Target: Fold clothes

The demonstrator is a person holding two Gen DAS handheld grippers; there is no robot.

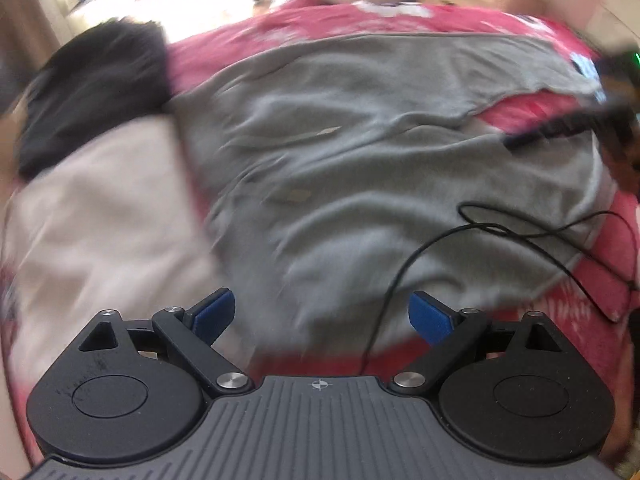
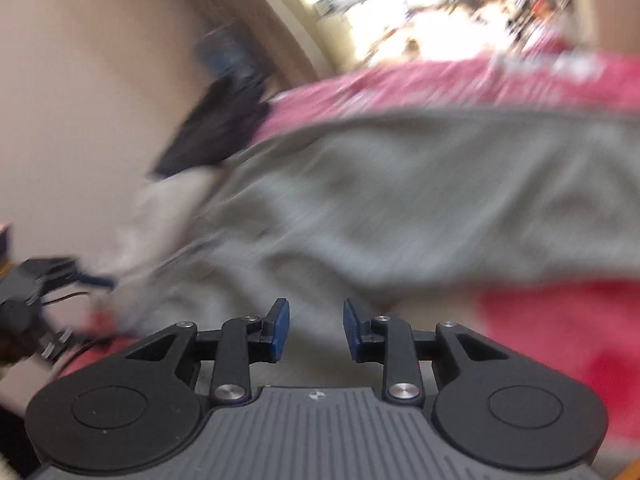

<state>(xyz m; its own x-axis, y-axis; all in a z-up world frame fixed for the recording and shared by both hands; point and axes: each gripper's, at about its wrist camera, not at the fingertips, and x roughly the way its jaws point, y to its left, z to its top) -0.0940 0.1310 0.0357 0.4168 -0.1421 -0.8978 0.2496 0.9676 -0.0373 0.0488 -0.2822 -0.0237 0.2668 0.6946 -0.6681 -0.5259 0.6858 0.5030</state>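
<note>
- A pink patterned bedspread (image 1: 256, 36) covers the bed under everything, showing beyond and beside both tongs.
- The grey garment (image 1: 360, 152) lies spread and wrinkled on it, directly ahead of both tongs; motion blur hides its details.
- A pale cloth (image 1: 100, 216) lies ahead-left of the left gripper (image 1: 321, 316), touching the garment.
- A black garment (image 1: 96, 92) sits beyond that.
- A thin black cable (image 1: 404, 268) crosses the grey fabric, ahead-right.
- Left gripper: spread wide, empty.
- Right gripper (image 2: 316, 328): parted, holding nothing.
</note>
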